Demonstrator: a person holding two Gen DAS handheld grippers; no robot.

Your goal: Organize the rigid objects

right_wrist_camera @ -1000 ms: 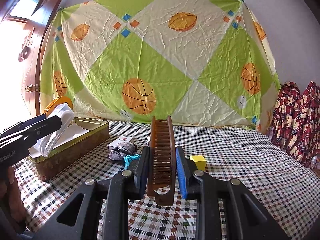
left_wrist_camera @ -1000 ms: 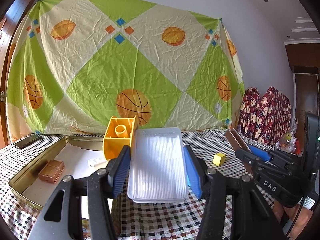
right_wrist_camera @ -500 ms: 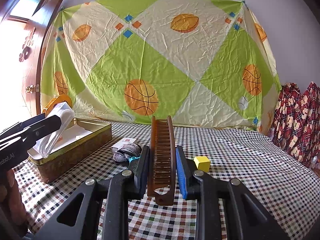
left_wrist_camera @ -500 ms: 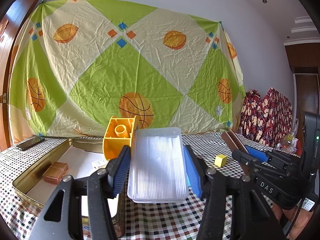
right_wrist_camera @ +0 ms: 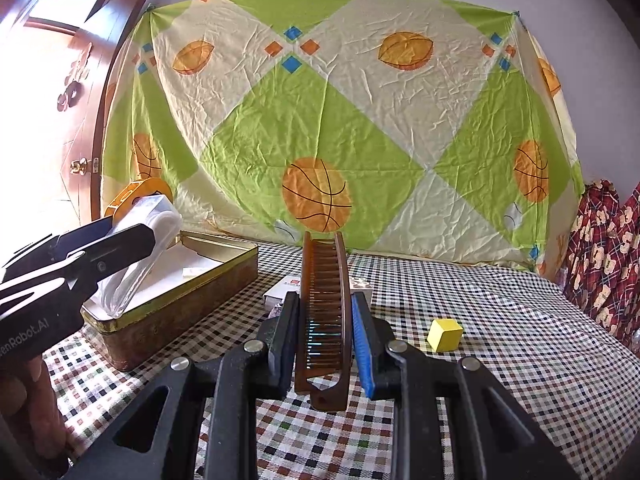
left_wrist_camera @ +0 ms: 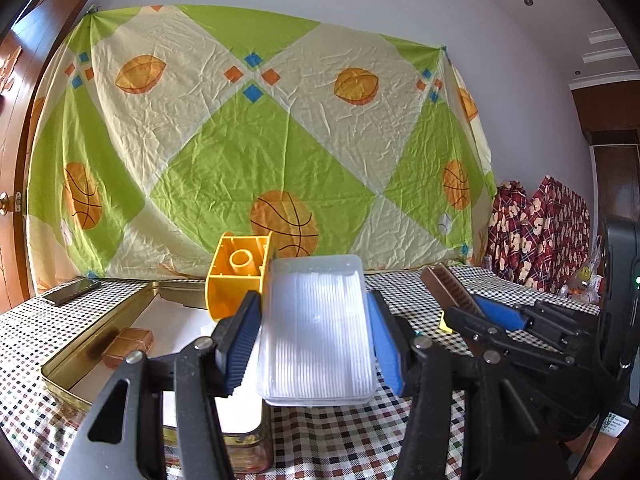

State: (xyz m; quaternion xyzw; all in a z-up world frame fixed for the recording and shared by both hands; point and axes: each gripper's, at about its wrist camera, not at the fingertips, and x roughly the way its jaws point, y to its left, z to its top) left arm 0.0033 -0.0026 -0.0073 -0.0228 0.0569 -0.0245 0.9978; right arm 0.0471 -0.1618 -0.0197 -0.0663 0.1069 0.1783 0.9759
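Observation:
My left gripper is shut on a clear plastic box and holds it above the near right corner of the gold tin. An orange block shows just behind the box; whether it is held too I cannot tell. The left gripper also shows in the right wrist view. My right gripper is shut on a brown comb, held upright above the checkered table. It also shows in the left wrist view. A yellow cube lies on the table to the right.
The tin holds a brown block and white paper. A small white box lies on the table behind the comb. A phone lies far left. A patterned sheet hangs behind; red patterned fabric at the right.
Both grippers have lifted slightly with their objects. In the right wrist view the items behind the comb have slipped from sight and the yellow cube has shifted right.

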